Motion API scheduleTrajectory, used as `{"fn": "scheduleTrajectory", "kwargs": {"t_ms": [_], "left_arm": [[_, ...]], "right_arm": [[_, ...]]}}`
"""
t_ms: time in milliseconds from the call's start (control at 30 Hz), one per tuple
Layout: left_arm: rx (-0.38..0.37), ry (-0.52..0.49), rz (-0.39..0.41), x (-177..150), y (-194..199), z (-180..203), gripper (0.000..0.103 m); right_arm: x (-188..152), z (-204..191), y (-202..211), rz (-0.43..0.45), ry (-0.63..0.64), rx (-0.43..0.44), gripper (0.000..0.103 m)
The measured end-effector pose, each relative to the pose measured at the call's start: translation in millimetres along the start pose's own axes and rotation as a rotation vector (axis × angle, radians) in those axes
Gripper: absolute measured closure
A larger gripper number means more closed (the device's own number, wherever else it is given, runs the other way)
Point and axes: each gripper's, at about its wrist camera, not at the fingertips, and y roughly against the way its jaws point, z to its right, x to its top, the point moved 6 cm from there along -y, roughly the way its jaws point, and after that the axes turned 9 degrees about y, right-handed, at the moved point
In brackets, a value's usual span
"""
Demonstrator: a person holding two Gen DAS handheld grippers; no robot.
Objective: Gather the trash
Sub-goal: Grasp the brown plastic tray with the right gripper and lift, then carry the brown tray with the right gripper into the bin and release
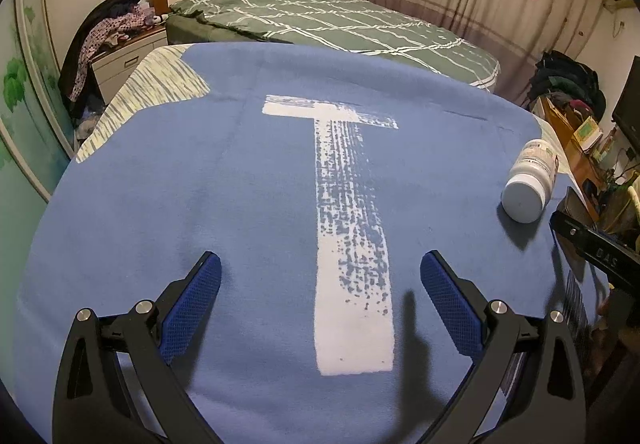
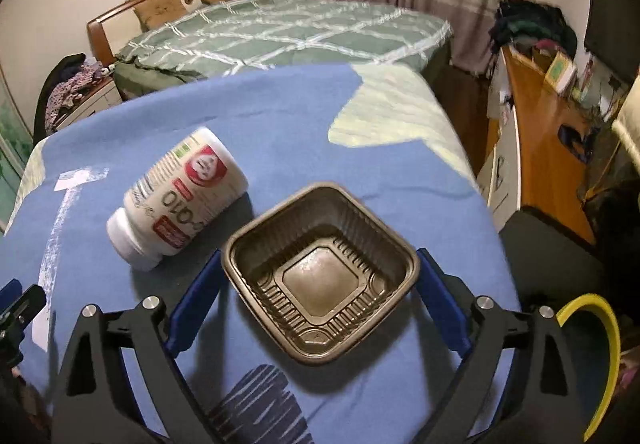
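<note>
**Bottle and tray on the blue cloth**

A big soft blue cloth (image 1: 200,184) with a rough white T shape (image 1: 348,228) covers the surface and hides what is under it. Behind it sits a bed with a green checked cover (image 1: 320,20), its far side cut off by the view.

The left gripper (image 1: 320,280) has its blue padded fingers (image 1: 192,300) spread wide apart over bare cloth, holding nothing.

The right gripper (image 2: 320,280) is spread wide too. A dark brown, ridged, square plastic tray (image 2: 320,272) sits between its fingers (image 2: 440,308). I cannot tell if the pads touch the rim. The tray is shiny and bare inside.

Just beside the tray lies a smooth white plastic bottle with a red and white label (image 2: 180,196), on its side, cap toward the camera. In the left view the bottle (image 1: 528,180) lies far to the right. Its label words are too blurry to read fully.

A curved yellow rim (image 2: 600,356) peeks in at the bottom right, mostly cut off.
</note>
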Motion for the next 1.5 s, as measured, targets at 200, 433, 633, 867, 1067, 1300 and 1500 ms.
{"fn": "scheduleTrajectory", "kwargs": {"t_ms": [200,433,633,867,1067,1300,1500], "left_arm": [[0.002,-0.009,-0.002,-2,2,3,0.005],[0.003,-0.015,-0.004,-2,1,5,0.005],[0.002,-0.018,-0.004,-3,1,5,0.005],[0.002,-0.020,0.001,-3,2,6,0.005],[-0.013,-0.042,0.014,-4,7,13,0.005],[-0.039,-0.107,0.025,-10,14,31,0.005],[-0.077,-0.150,0.023,-17,20,44,0.005]], "right_arm": [[-3,3,3,0.011,-0.015,-0.004,0.032],[-21,18,47,0.065,-0.040,-0.035,0.032],[-68,75,103,0.129,-0.181,-0.131,0.032],[-129,140,140,0.145,-0.368,-0.262,0.032],[-166,180,141,0.089,-0.493,-0.349,0.031],[-180,191,147,0.094,-0.557,-0.372,0.018],[-175,189,146,0.086,-0.536,-0.377,0.018]]}}
